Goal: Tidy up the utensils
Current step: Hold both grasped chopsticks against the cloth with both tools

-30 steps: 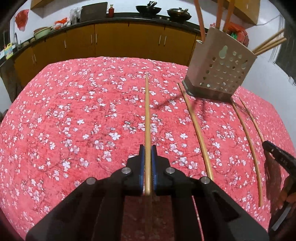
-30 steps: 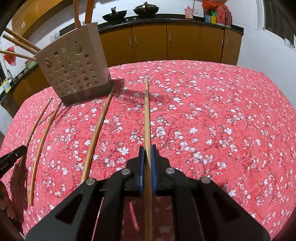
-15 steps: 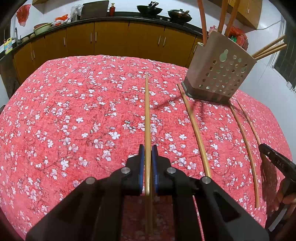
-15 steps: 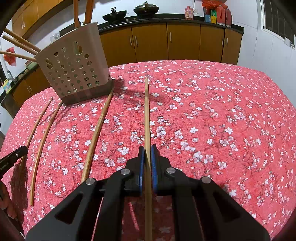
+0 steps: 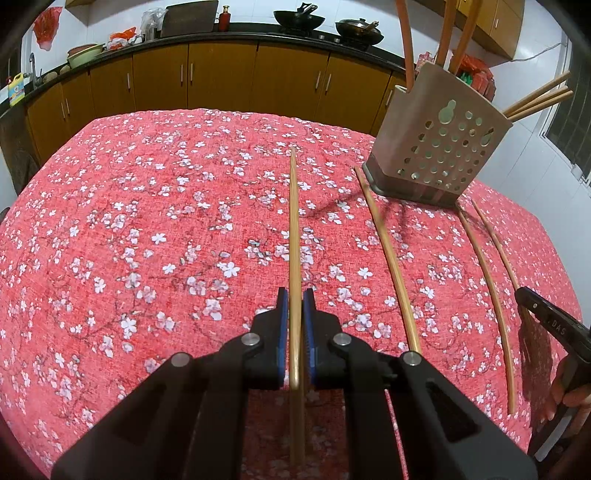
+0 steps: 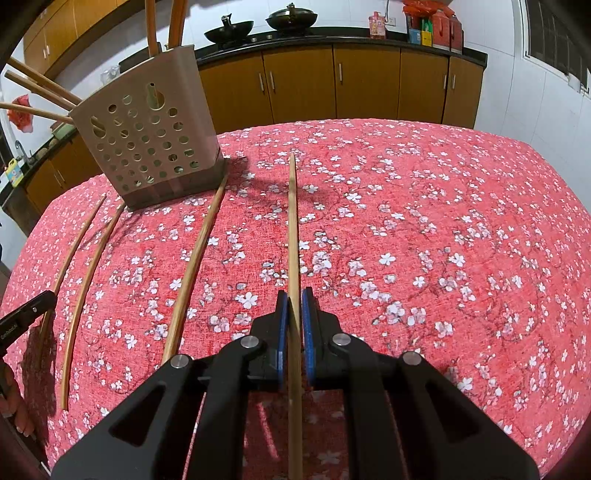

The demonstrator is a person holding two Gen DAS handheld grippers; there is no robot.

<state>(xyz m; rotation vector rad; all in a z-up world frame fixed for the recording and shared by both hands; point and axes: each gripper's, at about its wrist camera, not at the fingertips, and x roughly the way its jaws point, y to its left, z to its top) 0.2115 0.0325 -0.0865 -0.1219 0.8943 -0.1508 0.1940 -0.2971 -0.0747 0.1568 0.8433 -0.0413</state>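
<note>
My left gripper (image 5: pixel 294 295) is shut on a wooden chopstick (image 5: pixel 293 229) that points forward above the red floral tablecloth. My right gripper (image 6: pixel 293 297) is shut on another chopstick (image 6: pixel 292 221) the same way. A perforated beige utensil holder (image 5: pixel 439 144) stands at the far right in the left wrist view and at the far left in the right wrist view (image 6: pixel 147 144), with several chopsticks and utensils in it. Three loose chopsticks lie on the cloth in front of it: one (image 5: pixel 388 254) near the middle, two (image 5: pixel 487 288) further out.
The tablecloth (image 5: pixel 147 240) covers the whole table. Behind it runs a counter with orange cabinets (image 5: pixel 221 81), woks (image 5: pixel 299 16) and bottles. The other gripper's tip shows at the right edge of the left wrist view (image 5: pixel 546 321) and at the left edge of the right wrist view (image 6: pixel 22 317).
The left gripper has tilted up a little with its chopstick, so the holder and counter sit lower in view. The right gripper has hardly moved.
</note>
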